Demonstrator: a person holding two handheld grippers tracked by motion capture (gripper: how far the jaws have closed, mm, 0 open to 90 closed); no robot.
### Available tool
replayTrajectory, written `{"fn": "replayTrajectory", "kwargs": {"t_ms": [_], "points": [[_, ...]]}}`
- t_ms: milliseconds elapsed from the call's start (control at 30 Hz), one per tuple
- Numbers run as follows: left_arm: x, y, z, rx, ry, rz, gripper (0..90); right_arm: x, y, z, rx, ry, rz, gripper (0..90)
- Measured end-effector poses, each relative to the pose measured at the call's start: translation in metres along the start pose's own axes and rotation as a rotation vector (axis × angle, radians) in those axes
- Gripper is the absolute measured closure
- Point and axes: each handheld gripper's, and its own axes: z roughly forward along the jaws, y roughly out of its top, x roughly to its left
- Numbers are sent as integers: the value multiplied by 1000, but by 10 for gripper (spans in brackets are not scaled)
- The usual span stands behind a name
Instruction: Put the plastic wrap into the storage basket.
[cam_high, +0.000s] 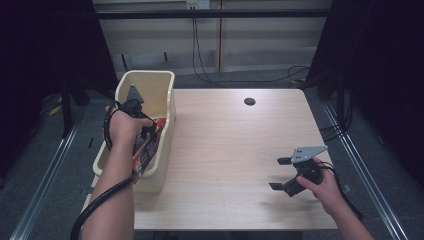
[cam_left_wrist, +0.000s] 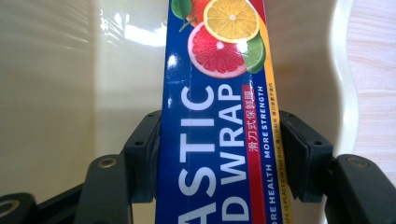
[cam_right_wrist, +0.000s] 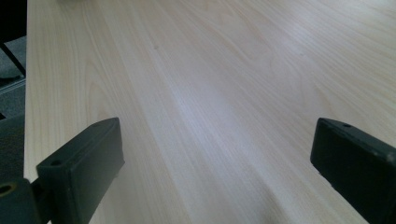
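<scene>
Left gripper clamped on plastic wrap box, inside cream bin.
Box between both jaws, pointing ahead. Right gripper wide apart, holding nothing, above wooden table.

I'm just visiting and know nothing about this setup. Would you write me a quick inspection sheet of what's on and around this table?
Surface: pale wooden table, with a round cable hole near the far edge.
Job's things: plastic wrap box inside the cream plastic bin at the table's left edge.
Clutter: nothing seen.
Grippers: left claw shut on the plastic wrap box, in the bin; right claw open, empty, low over the table's near right part.
Cables: one trails from each claw; more hang by the back wall.
Surroundings: grey floor, dark curtains on both sides.
</scene>
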Motion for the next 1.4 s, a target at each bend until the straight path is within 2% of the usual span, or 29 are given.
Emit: {"fn": "replayTrajectory", "kwargs": {"t_ms": [200,333,400,567,633,733,900,1033,1067,1200,1400], "points": [[0,2,0,-5,6,-2,389,0,0,0,2,-4,-3,23],[-2,2,-6,-33,-44,-11,380,0,0,0,1,0,-1,23],[-3,2,-12,-51,-32,5,367,0,0,0,3,3,-3,24],[-8,3,-27,-86,-47,11,324,0,1,-1,4,6,-3,24],[-12,4,-34,-102,-48,33,310,0,1,-1,3,7,-1,24],[-14,4,-37,-119,-71,35,291,1,1,-2,1,6,-5,24],[-21,5,-46,-148,-107,63,264,1,1,-3,-1,2,-5,24],[-28,5,-50,-169,-132,75,238,1,1,-4,-4,-1,-4,24],[-30,5,-51,-162,-133,90,238,1,1,-4,-5,-2,-2,24],[-38,5,-53,-179,-150,110,217,1,2,-3,-3,-4,0,24],[-48,7,-51,-193,-167,122,184,1,2,-3,-3,-3,-1,24]]}}
